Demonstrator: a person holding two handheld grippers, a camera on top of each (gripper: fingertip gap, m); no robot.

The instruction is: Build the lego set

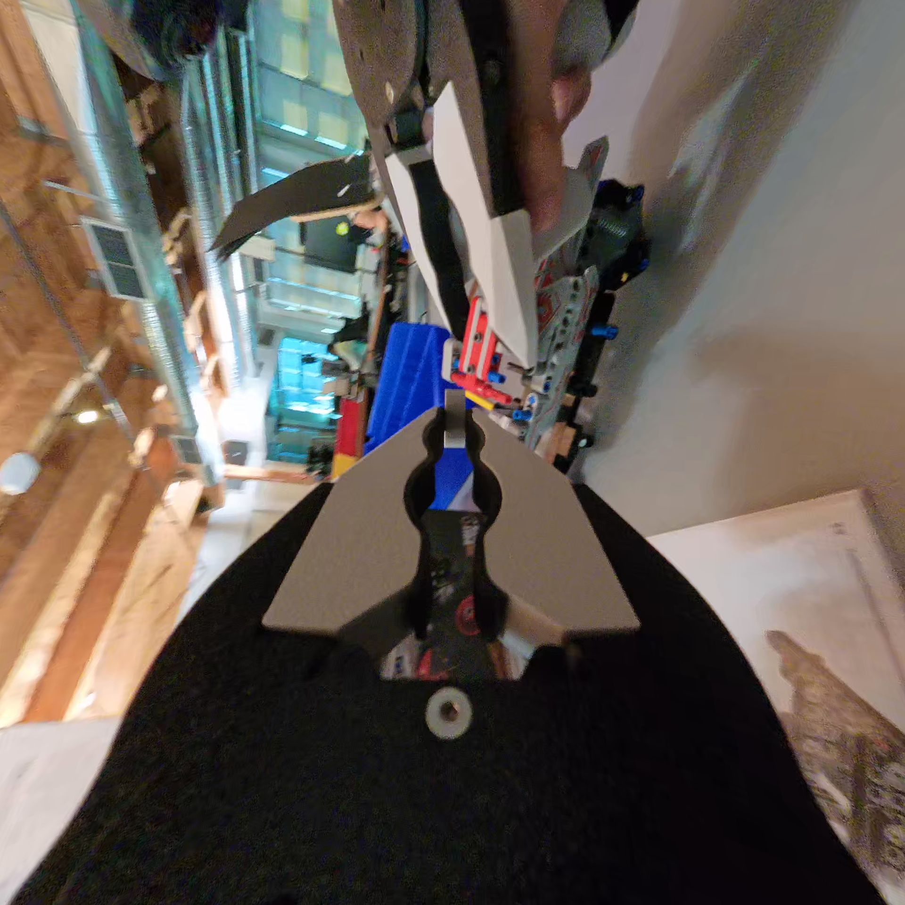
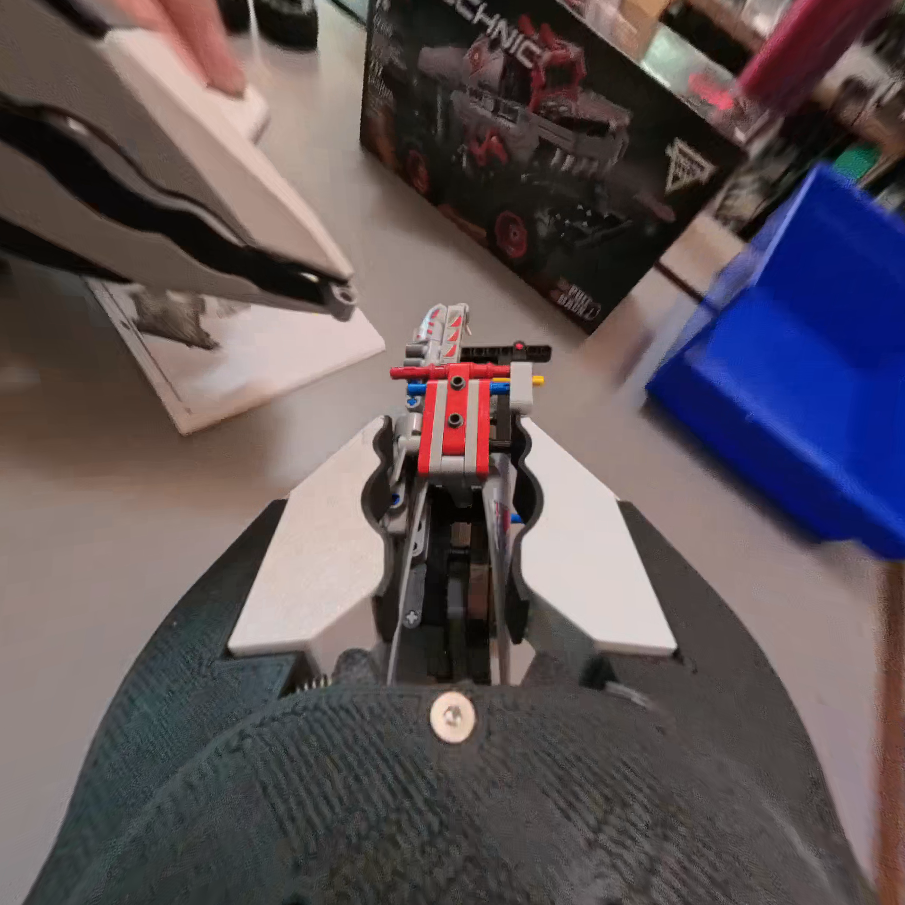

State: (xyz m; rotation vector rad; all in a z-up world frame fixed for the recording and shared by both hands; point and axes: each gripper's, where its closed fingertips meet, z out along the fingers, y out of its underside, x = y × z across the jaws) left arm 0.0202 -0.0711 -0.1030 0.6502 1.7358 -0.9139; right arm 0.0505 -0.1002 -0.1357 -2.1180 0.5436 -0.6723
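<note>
Pale tabletop [image 2: 147, 489]. My right gripper [image 2: 453, 431] clamps red-grey lego model [image 2: 455, 421]; my left gripper [image 1: 454, 416] pinches small grey piece [image 1: 454, 421]. Blue bin [image 2: 783, 392] at right.

Workshop or lab loft: exposed metal ductwork [image 1: 161, 274] under a wood ceiling [image 1: 44, 343], big windows [image 1: 303, 122] beside the ductwork, cluttered workbenches [image 1: 362, 303] below the windows.

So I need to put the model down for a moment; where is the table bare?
Bare tabletop lies between the instruction booklet, the set box and the blue bin, ahead of the lego model. Left is crowded: the left hand-held gripper hangs over the booklet.
</note>
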